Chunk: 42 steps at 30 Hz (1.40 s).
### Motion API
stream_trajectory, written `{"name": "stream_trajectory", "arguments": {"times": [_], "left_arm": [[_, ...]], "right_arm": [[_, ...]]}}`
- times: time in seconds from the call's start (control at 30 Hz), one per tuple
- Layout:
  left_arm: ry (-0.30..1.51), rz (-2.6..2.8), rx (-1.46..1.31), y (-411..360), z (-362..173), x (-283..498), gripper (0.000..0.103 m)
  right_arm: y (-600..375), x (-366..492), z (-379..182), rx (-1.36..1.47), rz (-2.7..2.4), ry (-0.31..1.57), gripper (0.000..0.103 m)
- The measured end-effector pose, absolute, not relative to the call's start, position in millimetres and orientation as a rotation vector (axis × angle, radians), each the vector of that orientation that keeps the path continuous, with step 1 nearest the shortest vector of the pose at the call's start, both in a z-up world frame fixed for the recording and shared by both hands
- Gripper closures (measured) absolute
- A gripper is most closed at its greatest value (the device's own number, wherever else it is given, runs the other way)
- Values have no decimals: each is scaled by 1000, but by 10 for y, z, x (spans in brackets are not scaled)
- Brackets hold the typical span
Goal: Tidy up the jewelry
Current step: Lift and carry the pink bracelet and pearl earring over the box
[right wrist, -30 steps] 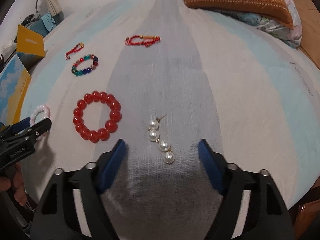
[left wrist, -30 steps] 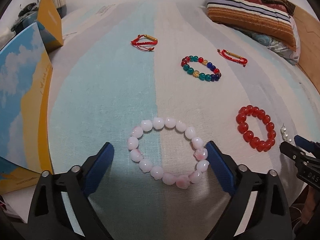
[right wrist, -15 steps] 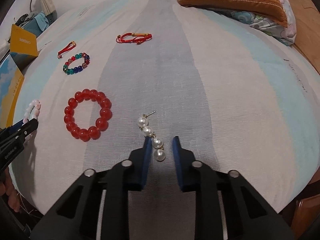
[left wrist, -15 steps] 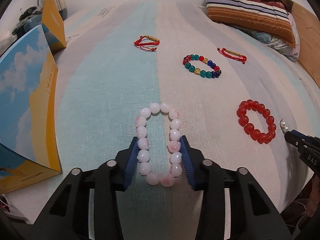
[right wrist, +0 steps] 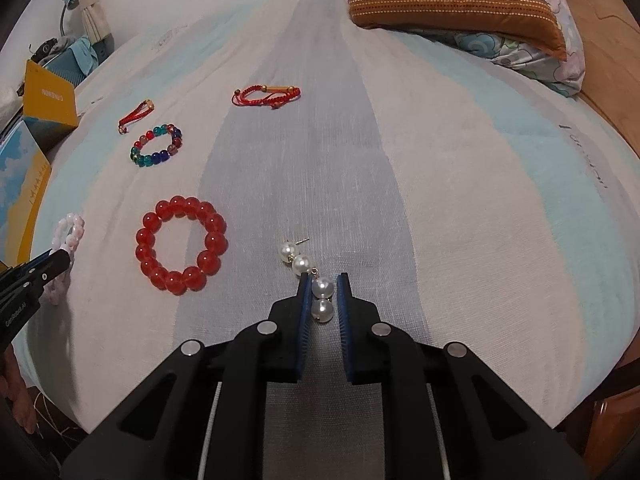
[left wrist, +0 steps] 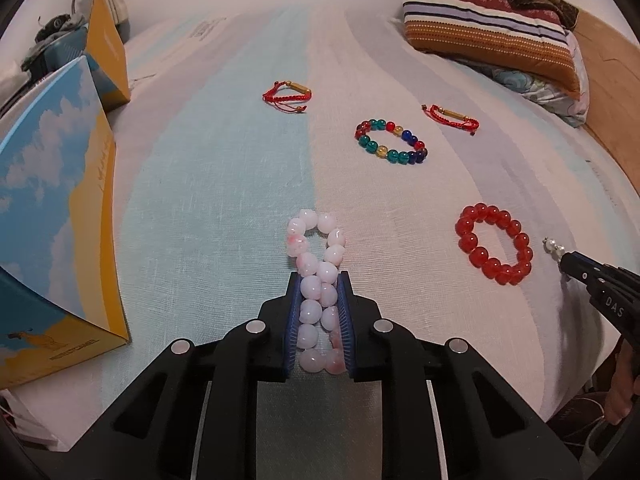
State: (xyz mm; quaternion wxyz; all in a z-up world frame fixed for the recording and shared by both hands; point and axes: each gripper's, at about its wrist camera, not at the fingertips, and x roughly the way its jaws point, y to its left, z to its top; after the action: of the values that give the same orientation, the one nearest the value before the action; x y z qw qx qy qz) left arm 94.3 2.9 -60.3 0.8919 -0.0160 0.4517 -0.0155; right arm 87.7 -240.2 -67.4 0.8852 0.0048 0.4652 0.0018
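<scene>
A pink-and-white bead bracelet (left wrist: 326, 222) lies on the striped bed sheet (left wrist: 208, 184), squeezed into a narrow loop. My left gripper (left wrist: 319, 280) has its blue pads pressed on both sides of the near half, and its jaws are still closing. A pearl drop earring (right wrist: 301, 265) lies further right. My right gripper (right wrist: 323, 278) is closing on its two near pearls, while the other two pearls and the post stick out ahead. Each gripper also shows at the edge of the other's view: the right gripper (left wrist: 568, 260) and the left gripper (right wrist: 60, 256).
A red bead bracelet (right wrist: 151, 223) lies between the two grippers. Further back are a multicoloured bead bracelet (left wrist: 370, 145) and two red cord bracelets (left wrist: 286, 92) (left wrist: 452, 114). A blue-and-yellow box (left wrist: 48, 200) stands at the left, and striped pillows (left wrist: 488, 28) sit at the back right.
Both grippers went from wide open to closed. The left squeezed the round pink bracelet into a narrow loop. The right closed around the earring's near pearls.
</scene>
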Motion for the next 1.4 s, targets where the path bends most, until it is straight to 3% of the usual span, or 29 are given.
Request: {"name": "stream_trajectory", "arguments": {"times": [1.4], "left_arm": [[853, -38, -30, 41, 133, 794, 86]], "right_arm": [[-2187, 674, 18, 38, 46, 830, 92]]}}
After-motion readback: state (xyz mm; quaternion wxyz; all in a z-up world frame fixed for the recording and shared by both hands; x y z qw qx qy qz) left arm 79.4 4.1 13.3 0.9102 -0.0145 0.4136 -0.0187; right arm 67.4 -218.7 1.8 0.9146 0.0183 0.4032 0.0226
